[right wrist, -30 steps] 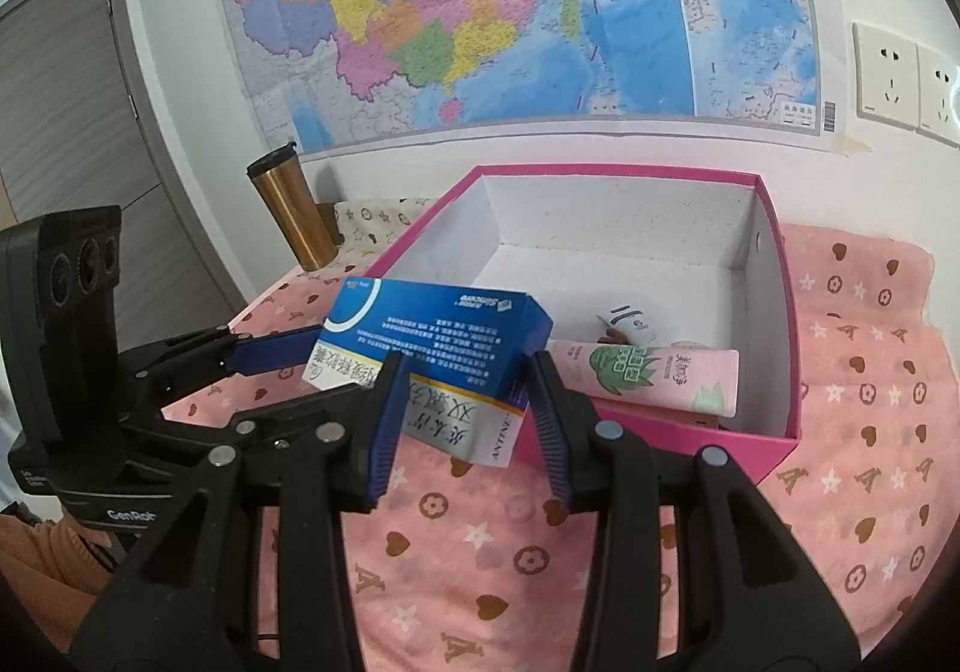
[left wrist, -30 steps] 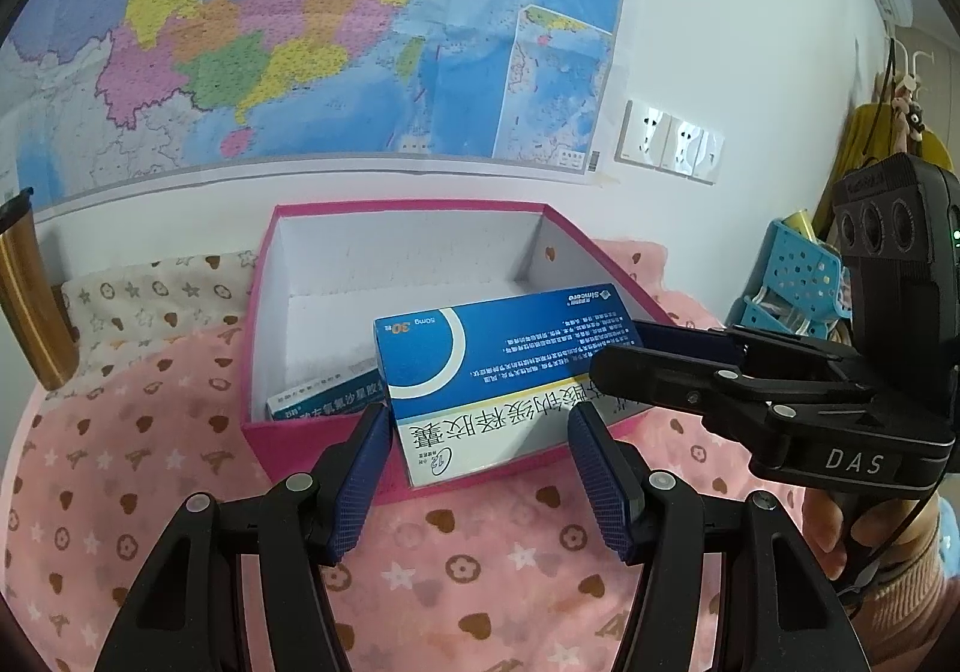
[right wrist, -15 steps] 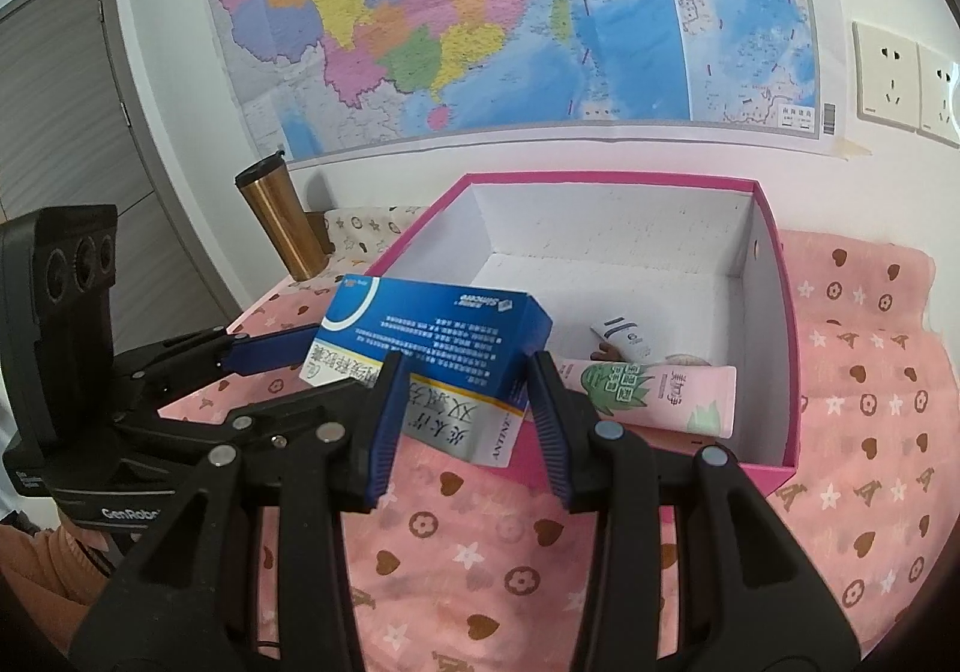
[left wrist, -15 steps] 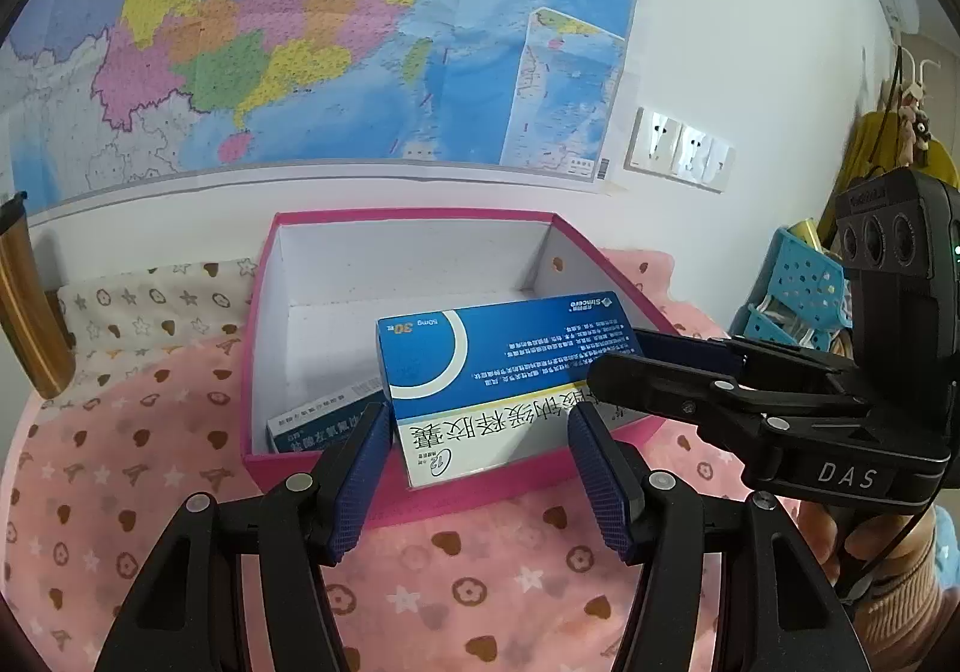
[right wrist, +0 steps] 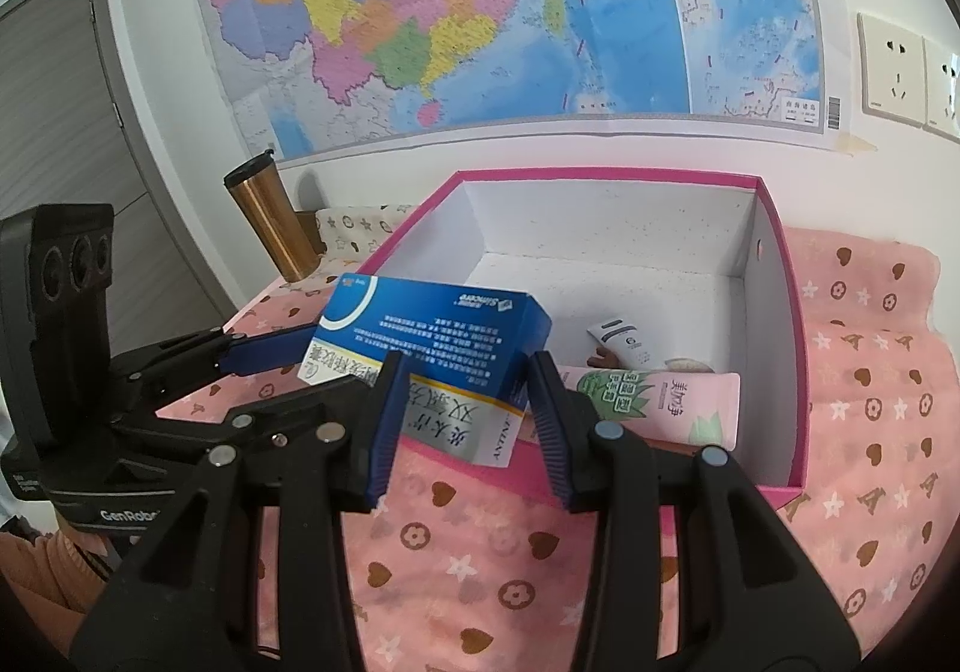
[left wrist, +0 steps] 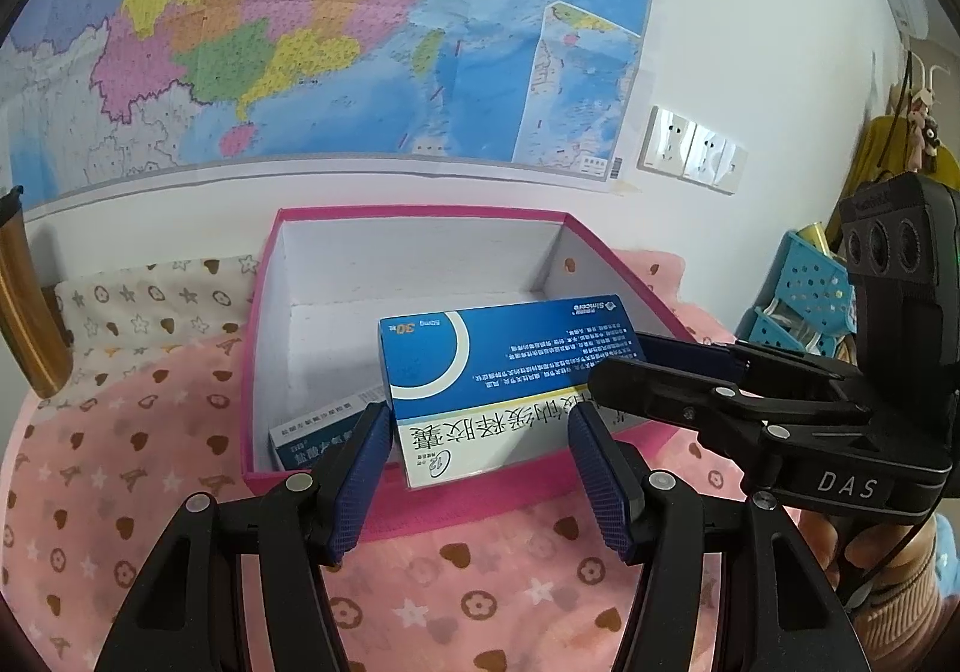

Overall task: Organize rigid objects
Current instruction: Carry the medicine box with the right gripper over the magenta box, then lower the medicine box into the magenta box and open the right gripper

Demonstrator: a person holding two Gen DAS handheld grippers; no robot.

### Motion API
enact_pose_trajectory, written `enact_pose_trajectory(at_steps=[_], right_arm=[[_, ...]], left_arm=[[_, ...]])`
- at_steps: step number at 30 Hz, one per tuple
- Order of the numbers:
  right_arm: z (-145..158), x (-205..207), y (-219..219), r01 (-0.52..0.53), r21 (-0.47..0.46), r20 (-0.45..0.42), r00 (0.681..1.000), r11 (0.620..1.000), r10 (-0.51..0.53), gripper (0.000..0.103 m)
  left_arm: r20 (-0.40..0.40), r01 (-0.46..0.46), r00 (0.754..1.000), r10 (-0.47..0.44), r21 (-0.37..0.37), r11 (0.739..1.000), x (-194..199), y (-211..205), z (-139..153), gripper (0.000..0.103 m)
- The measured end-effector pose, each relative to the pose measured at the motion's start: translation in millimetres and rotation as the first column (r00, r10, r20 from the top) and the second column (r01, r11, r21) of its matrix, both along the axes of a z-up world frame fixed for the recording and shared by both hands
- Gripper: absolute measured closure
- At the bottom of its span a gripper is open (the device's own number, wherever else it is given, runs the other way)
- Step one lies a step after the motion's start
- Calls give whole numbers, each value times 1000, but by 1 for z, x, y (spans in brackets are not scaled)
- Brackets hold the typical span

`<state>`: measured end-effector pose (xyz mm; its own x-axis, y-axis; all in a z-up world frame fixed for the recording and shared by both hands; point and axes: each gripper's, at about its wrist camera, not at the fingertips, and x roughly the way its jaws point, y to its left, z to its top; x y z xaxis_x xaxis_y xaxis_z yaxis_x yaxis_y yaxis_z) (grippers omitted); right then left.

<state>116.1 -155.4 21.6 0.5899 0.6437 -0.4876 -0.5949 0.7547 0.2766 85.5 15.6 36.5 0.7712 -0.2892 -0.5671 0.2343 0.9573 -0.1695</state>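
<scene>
A blue and white medicine box (left wrist: 498,378) is held in the air over the front rim of a pink storage box (left wrist: 420,510). My left gripper (left wrist: 480,468) is shut on its near end. My right gripper (right wrist: 465,414) is shut on its other end, where the medicine box (right wrist: 432,336) shows tilted above the pink storage box (right wrist: 792,348). The right gripper also shows in the left wrist view (left wrist: 660,372), and the left gripper in the right wrist view (right wrist: 264,354). Inside the storage box lie a dark teal carton (left wrist: 312,438), a pink tube (right wrist: 660,402) and a small white tube (right wrist: 621,342).
A pink patterned cloth (right wrist: 480,564) covers the table. A copper tumbler (right wrist: 270,216) stands at the back left by the wall. A wall map (right wrist: 480,12) and sockets (right wrist: 894,72) are behind. A blue perforated basket (left wrist: 804,300) is off to the right.
Both grippers with the medicine box have risen slightly and shifted toward the storage box. Their hold on it is unchanged.
</scene>
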Motion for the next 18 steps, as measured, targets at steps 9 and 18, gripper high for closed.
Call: enact_pose_trajectory(at_steps=[9, 18], right_arm=[[-3, 5, 2, 11, 0, -17, 1000, 1000, -11, 59], [-6, 12, 3, 17, 3, -35, 999, 1000, -16, 59]], left_arm=[[-11, -2, 1000, 2, -3, 1000, 7, 2, -3, 42], [-13, -5, 1000, 5, 3, 1000, 13, 1, -3, 42]])
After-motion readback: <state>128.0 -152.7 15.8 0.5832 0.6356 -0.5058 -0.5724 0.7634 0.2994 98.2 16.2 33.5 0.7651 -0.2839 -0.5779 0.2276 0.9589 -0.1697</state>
